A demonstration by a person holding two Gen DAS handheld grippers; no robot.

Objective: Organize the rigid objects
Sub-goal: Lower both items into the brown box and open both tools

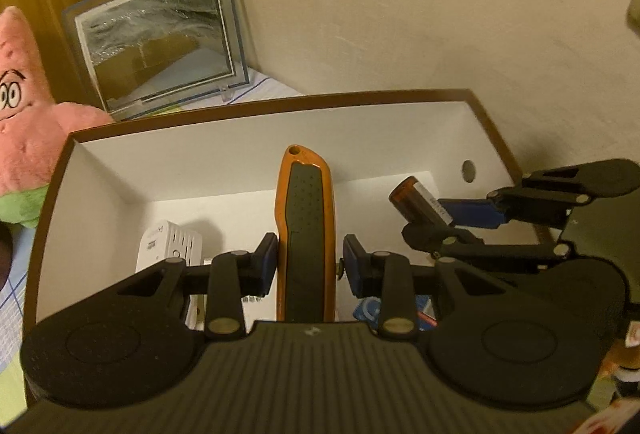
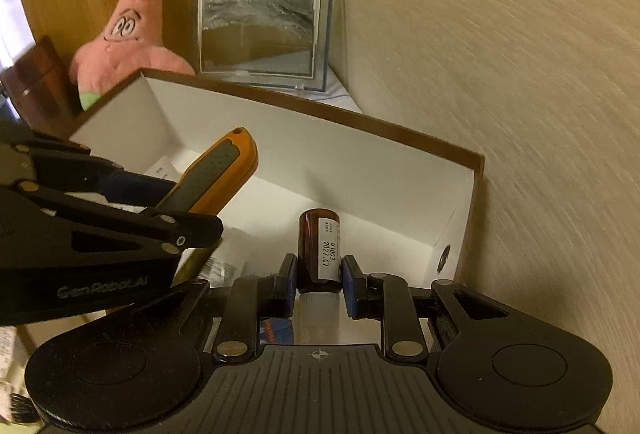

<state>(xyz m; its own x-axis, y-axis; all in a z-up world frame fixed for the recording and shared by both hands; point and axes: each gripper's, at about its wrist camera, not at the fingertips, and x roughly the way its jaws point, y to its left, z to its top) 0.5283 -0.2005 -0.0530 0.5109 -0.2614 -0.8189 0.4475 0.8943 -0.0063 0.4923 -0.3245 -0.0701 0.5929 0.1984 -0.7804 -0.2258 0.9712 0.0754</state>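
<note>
White box [image 1: 104, 169] below | left hand-held gripper [image 1: 310, 266] clamps orange knife [image 1: 306, 234] | right hand-held gripper [image 2: 320, 280] clamps amber vial [image 2: 320, 254]

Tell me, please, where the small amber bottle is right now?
The amber bottle is clamped in the right gripper above the right end of the white box, right of the orange utility knife the left gripper holds.

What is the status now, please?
Left tongs shut on orange utility knife. Right tongs shut on amber bottle. Both over the white box; nothing blocks.
</note>
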